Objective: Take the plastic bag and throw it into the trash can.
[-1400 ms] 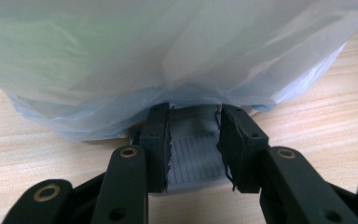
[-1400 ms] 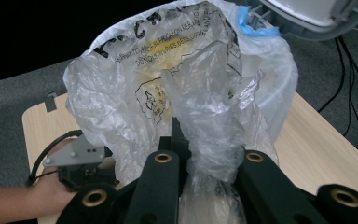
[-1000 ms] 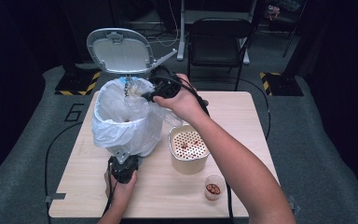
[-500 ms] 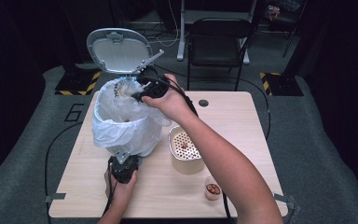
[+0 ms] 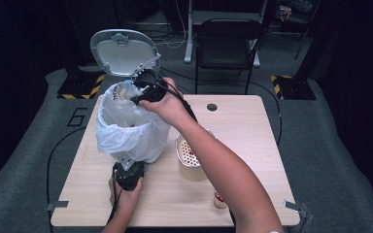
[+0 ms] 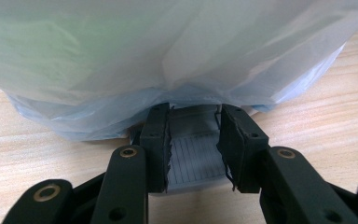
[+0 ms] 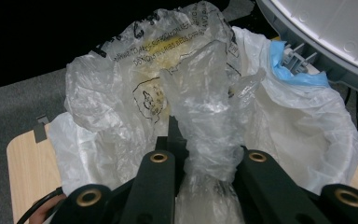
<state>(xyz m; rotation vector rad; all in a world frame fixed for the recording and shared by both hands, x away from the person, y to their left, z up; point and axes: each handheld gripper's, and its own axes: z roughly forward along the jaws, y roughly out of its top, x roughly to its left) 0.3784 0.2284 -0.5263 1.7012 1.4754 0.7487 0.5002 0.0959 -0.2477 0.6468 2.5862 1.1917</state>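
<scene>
A dark room with a black chair (image 5: 228, 41) behind surrounds my pale wooden worktop (image 5: 252, 131). From the high view, a small bin lined with a white bag (image 5: 126, 133) stands at the worktop's left, its grey lid (image 5: 121, 51) tipped open; beside it sit a perforated cream container (image 5: 192, 155) and a small cup (image 5: 219, 199). My left tool (image 5: 127, 174) sits low at the bin's foot, my right tool (image 5: 143, 90) above its mouth.

In the left gripper view, my left tool (image 6: 193, 140) is clamped on the ribbed grey pedal (image 6: 193, 158), presumably to keep the lid open.

In the right gripper view, my right tool (image 7: 205, 158) pinches a crumpled clear plastic bag (image 7: 168, 70) over the liner, ready to drop it in.
</scene>
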